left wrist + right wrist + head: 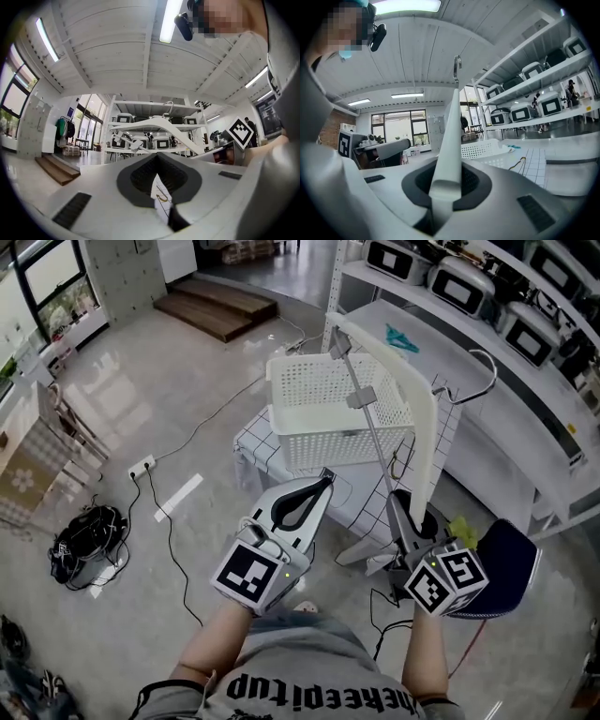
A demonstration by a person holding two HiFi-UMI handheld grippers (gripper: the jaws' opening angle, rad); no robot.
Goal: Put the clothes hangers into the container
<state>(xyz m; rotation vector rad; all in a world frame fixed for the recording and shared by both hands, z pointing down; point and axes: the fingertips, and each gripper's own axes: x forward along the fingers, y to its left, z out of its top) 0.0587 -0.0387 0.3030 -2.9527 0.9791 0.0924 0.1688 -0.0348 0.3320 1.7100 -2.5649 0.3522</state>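
Observation:
My right gripper (410, 510) is shut on one end of a large white clothes hanger (424, 423). The hanger stands upright, its arm curving up over the white lattice basket (314, 432), with its metal hook (485, 367) toward the shelves. In the right gripper view the hanger (450, 140) rises from between the jaws of my right gripper (447, 187), and the basket (480, 150) lies beyond. My left gripper (323, 482) hovers at the table's near edge, jaws closed on nothing. In the left gripper view, the hanger (159, 124) shows past my left gripper (157, 161).
The basket stands on a small table with a checkered cloth (361, 498); a thin gold wire piece (403, 462) lies on it. White shelves with appliances (459, 282) run along the right. A blue seat (506, 563) is at lower right. Cables, a power strip (141, 467) and a black bag (89, 545) lie on the floor.

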